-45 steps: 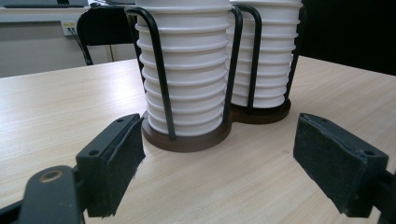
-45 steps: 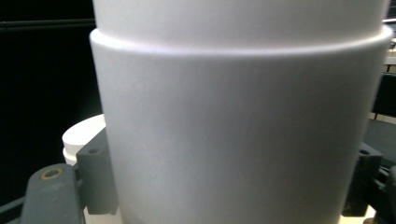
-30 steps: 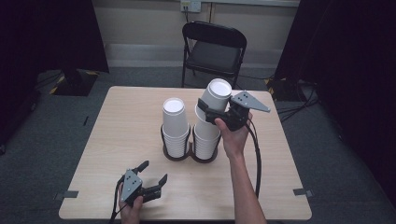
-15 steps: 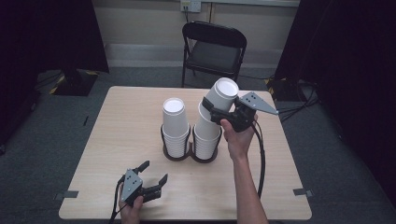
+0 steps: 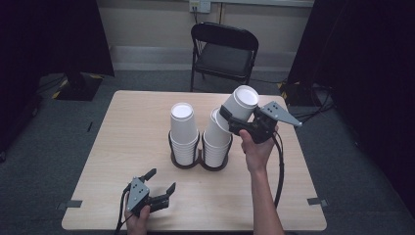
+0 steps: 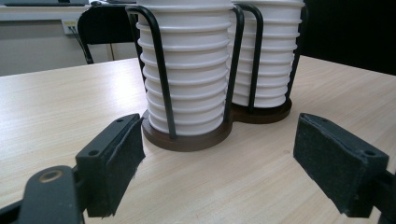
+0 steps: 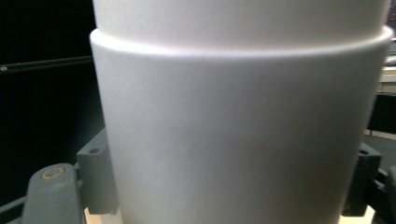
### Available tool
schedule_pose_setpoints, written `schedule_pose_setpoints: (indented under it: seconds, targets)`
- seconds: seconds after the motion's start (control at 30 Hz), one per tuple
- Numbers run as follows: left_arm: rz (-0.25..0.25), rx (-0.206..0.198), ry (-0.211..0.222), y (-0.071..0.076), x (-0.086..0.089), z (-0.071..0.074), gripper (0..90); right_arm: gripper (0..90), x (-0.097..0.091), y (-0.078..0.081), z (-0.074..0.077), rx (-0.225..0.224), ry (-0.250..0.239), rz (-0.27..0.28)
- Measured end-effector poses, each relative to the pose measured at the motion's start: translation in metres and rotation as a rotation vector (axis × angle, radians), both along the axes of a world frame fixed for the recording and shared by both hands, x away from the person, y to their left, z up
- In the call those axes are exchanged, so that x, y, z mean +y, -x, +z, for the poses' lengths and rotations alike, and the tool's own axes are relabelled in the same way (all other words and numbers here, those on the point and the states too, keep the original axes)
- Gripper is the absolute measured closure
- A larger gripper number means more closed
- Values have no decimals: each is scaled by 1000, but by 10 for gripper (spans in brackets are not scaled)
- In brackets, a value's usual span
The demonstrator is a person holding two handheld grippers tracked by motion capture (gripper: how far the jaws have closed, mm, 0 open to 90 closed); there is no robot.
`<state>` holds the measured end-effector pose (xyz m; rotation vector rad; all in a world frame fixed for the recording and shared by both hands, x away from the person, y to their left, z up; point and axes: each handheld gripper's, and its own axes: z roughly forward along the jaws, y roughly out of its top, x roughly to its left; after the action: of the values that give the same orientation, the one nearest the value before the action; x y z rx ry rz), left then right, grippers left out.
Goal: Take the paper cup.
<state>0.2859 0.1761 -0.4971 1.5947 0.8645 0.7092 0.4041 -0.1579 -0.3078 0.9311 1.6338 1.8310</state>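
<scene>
I am holding a white paper cup (image 5: 241,104) clamped in the right gripper (image 5: 234,122), tilted just above the right stack (image 5: 216,142) in the wire holder (image 5: 186,163); seating or removing it looks unfinished, while my left gripper (image 5: 155,188) is resting spread apart near the table (image 5: 122,127) edge

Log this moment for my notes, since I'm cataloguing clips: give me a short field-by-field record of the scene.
surface: wooden table
holder: black wire cup holder on a dark double base, two stacks side by side
left stack: white cups, upright
right stack: white cups, in the holder
lifted cup: white cup, tilted above the right stack
right gripper: shut on the lifted cup
left gripper: open, low over the table's near edge, facing the holder
background: black folding chair
</scene>
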Motion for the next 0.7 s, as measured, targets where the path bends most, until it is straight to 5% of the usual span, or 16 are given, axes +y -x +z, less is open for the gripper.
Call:
schedule_pose_setpoints:
  seconds: [0.7]
  targets:
    - [14, -3, -18, 0, -2, 0, 176, 168, -27, 27, -6, 64, -42, -9]
